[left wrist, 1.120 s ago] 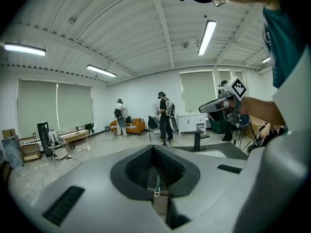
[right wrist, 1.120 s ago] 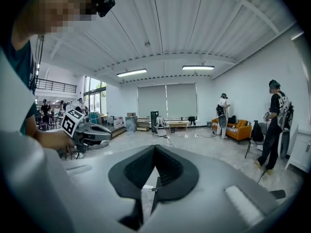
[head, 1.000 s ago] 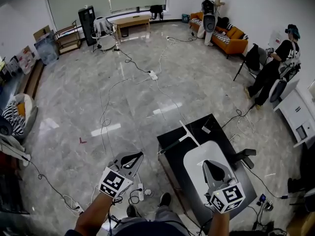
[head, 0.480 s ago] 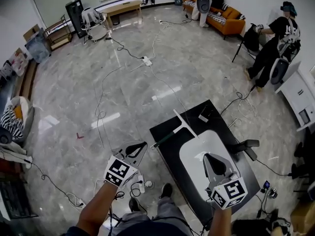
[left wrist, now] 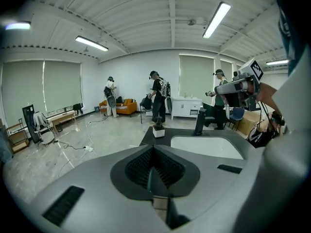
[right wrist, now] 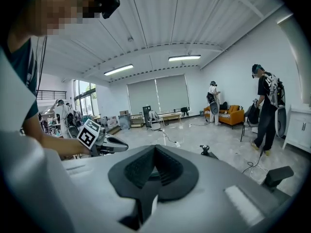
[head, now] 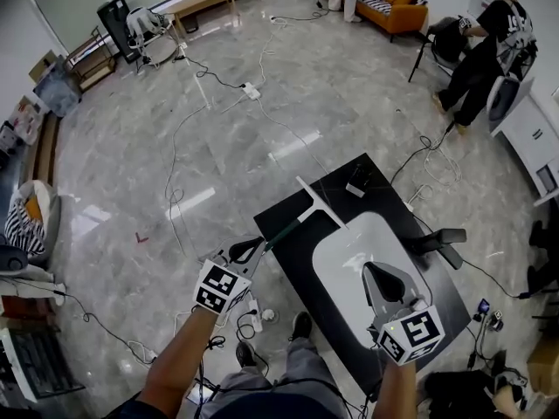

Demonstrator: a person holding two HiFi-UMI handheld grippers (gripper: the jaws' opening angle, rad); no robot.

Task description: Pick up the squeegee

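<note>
Left gripper [head: 250, 250] closed, beside squeegee [head: 316, 204] handle, right gripper [head: 377, 271] closed

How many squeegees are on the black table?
1. The squeegee lies on the table, near its far left edge, handle pointing toward the person. Its near end is partly covered.

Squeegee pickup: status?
Done: nothing; the squeegee lies on the black table, ungripped. In hand: left tongs, shut and empty, sit near its handle end; right tongs are shut over the white basin. Left: open, grip handle, lift.
</note>
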